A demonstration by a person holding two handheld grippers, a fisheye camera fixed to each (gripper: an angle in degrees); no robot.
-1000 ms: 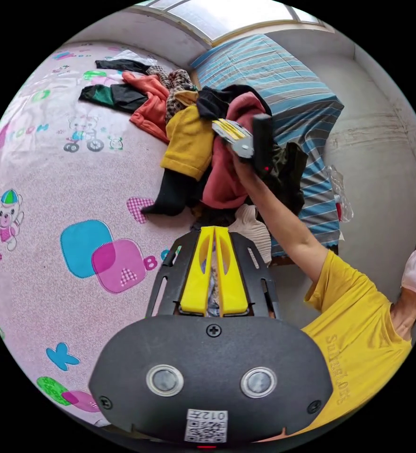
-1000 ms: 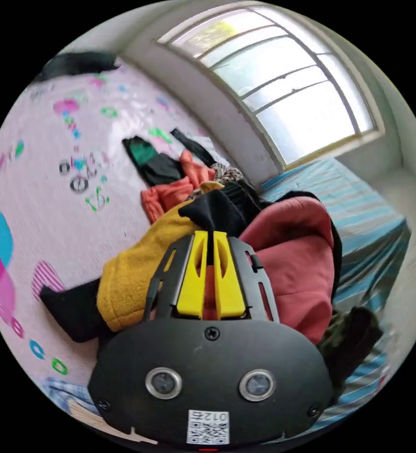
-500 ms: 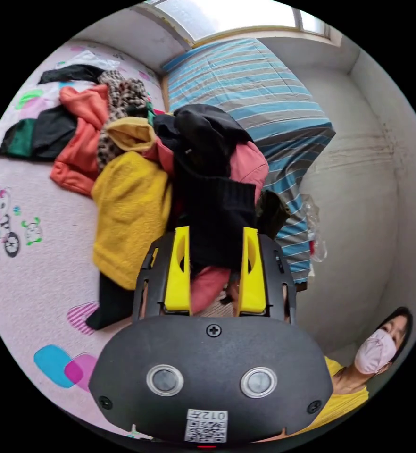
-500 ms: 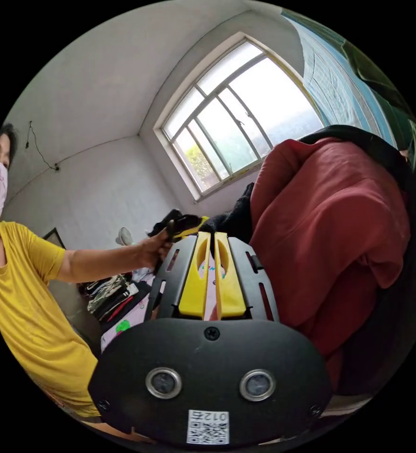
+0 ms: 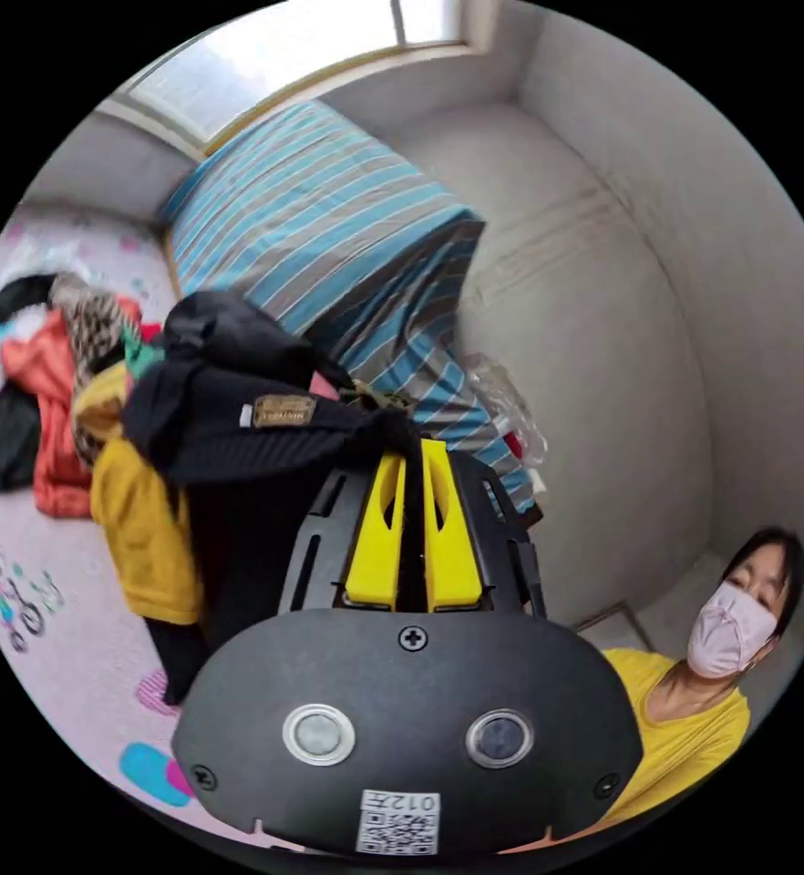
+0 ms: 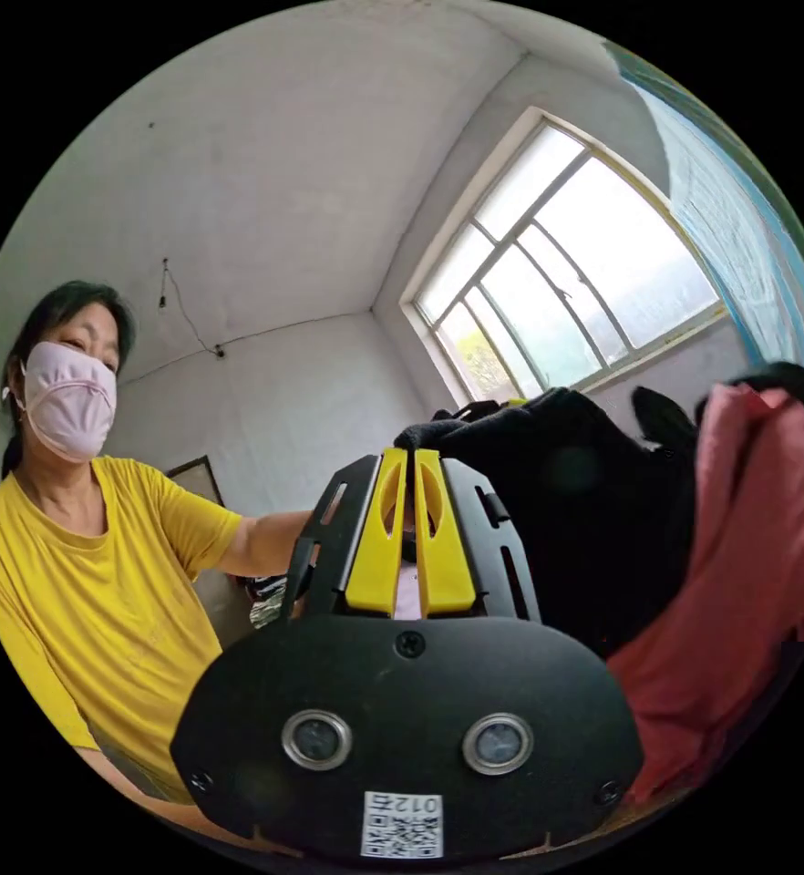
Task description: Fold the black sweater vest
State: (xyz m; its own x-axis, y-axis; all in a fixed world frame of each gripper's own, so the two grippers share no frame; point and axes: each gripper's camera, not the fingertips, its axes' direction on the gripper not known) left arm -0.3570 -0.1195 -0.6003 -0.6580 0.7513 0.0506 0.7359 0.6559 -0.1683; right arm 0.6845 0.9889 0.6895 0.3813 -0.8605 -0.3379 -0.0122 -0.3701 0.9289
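My left tool (image 5: pixel 412 456) has its yellow jaws pressed together on an edge of the black knit sweater vest (image 5: pixel 238 428), which hangs from the tips toward 9 o'clock over the clothes heap. A mustard-yellow fleece garment (image 5: pixel 138 538) lies under the vest at 8 o'clock; the blue-and-grey striped bedding (image 5: pixel 347 246) rises at 12. My right tool (image 6: pixel 411 463) is likewise clamped on a black fold of the vest at its tips, the cloth spreading toward 2 o'clock, with a dusty-red garment (image 6: pixel 739 583) at 3.
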